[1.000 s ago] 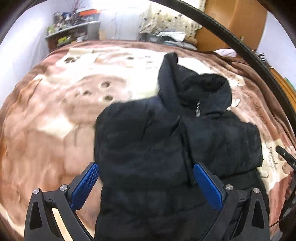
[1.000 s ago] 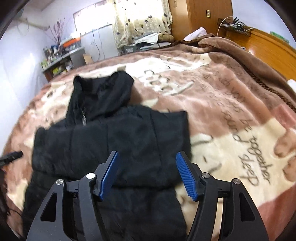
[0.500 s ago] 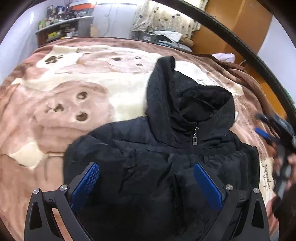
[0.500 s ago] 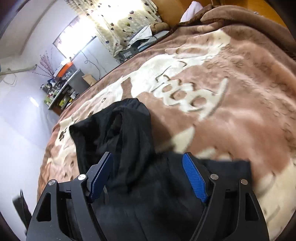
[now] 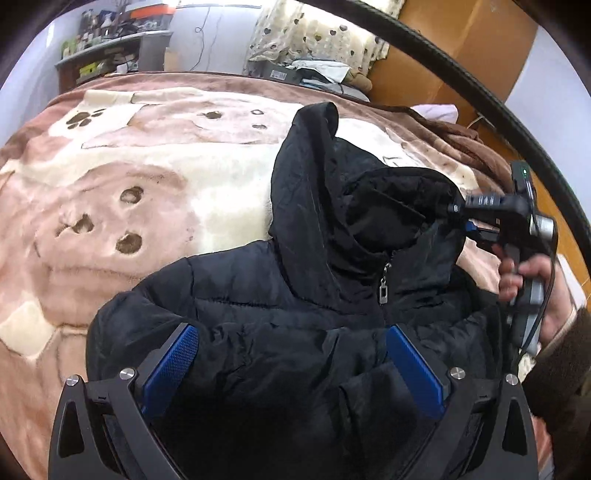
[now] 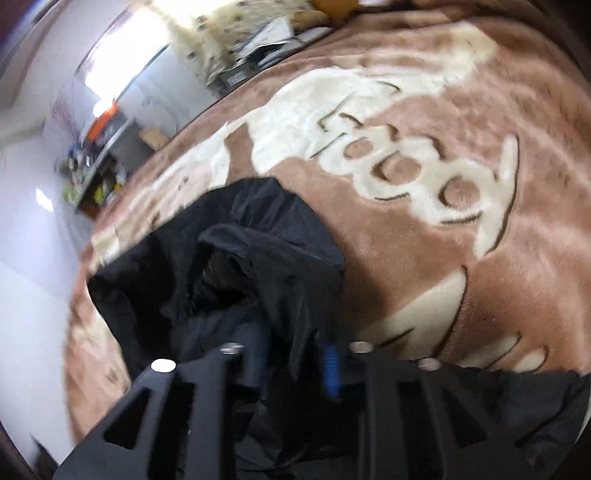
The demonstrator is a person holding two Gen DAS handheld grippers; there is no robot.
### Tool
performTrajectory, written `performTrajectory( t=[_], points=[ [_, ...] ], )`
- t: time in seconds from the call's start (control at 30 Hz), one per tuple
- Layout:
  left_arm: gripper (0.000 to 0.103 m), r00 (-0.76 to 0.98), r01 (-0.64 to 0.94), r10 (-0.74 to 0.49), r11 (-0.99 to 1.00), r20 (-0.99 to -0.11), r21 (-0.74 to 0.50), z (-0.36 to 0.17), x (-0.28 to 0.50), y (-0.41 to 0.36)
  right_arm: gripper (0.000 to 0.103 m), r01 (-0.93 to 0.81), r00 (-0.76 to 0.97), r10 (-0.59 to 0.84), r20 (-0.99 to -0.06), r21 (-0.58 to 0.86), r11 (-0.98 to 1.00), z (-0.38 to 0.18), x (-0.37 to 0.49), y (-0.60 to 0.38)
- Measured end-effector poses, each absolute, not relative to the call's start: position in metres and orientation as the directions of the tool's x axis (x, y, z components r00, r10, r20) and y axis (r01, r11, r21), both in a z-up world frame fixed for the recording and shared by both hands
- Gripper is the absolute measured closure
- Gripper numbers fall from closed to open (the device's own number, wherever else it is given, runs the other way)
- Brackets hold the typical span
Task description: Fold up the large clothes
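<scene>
Left gripper [image 5: 291, 363] w/ blue-padded fingers [image 5: 170, 363] spread wide, nothing pinched, hanging over the black puffy hooded jacket [image 5: 295, 332], which lies on the brown & cream plush bed blanket [image 5: 147, 184]. Jacket hood [image 5: 369, 206] just ahead of the fingers. Right gripper [image 6: 295, 360] has just been closing, fingers now narrow, clamped on hood fabric

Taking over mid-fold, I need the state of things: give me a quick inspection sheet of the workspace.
Surface: brown and cream blanket covering the bed.
Job's things: black hooded jacket lying zipped, hood raised.
Clutter: nothing seen on the blanket.
Grippers: left gripper open above the jacket; right gripper has just closed, pinching hood fabric.
Cables: black cable arcing overhead.
Surroundings: cluttered shelf, spotted curtain, wooden wardrobe.
</scene>
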State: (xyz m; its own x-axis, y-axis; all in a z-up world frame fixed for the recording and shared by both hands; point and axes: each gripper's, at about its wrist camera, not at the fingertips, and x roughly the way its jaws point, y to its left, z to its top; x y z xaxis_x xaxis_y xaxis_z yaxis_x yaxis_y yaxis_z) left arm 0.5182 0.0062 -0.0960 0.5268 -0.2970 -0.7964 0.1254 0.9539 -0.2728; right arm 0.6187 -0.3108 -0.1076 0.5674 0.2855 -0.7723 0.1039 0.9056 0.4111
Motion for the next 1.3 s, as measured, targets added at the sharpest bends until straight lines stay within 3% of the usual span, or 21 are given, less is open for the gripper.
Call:
performTrajectory(
  t=[0.23,0.37,0.5,0.6,0.67,0.73,0.87,0.9,0.97,1.1,1.3],
  points=[
    [0.000,0.540,0.100,-0.305,0.949,-0.784,-0.300,-0.089,0.512,0.007,0.093,-0.241,0.651,0.351,-0.673,0.255,0.936,-0.061,0.544,-0.274],
    [0.000,0.554,0.079,-0.293,0.950,-0.779,-0.301,-0.081,0.506,0.009,0.093,-0.429,0.608,0.381,-0.697,0.115,0.896,-0.065,0.479,-0.259],
    [0.000,0.553,0.088,-0.308,0.946,-0.775,-0.313,-0.074,0.499,0.004,0.089,-0.505,0.556,0.375,-0.742,0.056,0.861,-0.088,0.436,-0.264],
    [0.000,0.564,0.111,-0.319,0.943,-0.762,-0.313,-0.064,0.496,-0.007,0.083,-0.439,0.505,0.401,-0.765,0.172,0.882,-0.100,0.435,-0.285],
    [0.000,0.562,0.122,-0.334,0.938,-0.757,-0.324,-0.060,0.496,-0.017,0.071,-0.395,0.474,0.443,-0.761,0.265,0.879,-0.102,0.440,-0.299],
    [0.000,0.554,0.151,-0.363,0.929,-0.749,-0.339,-0.058,0.495,-0.029,0.053,-0.327,0.483,0.475,-0.735,0.352,0.877,-0.094,0.443,-0.320],
    [0.000,0.548,0.202,-0.385,0.922,-0.742,-0.329,-0.059,0.492,-0.047,0.042,-0.253,0.466,0.698,-0.543,0.674,0.694,-0.080,0.458,-0.372],
    [0.000,0.537,0.210,-0.390,0.921,-0.748,-0.329,-0.061,0.493,-0.050,0.034,-0.205,0.494,0.710,-0.501,0.727,0.656,-0.079,0.467,-0.387],
    [0.000,0.524,0.209,-0.400,0.916,-0.752,-0.342,-0.066,0.495,-0.052,0.030,-0.096,0.585,0.669,-0.458,0.780,0.618,-0.082,0.487,-0.413],
    [0.000,0.527,0.226,-0.379,0.925,-0.761,-0.305,-0.070,0.500,-0.060,0.030,0.222,0.606,0.533,-0.591,0.769,0.600,-0.117,0.547,-0.433],
    [0.000,0.505,0.222,-0.377,0.926,-0.777,-0.305,-0.080,0.507,-0.057,0.031,0.254,0.434,0.538,-0.723,0.671,0.696,-0.155,0.606,-0.389]
  ],
)
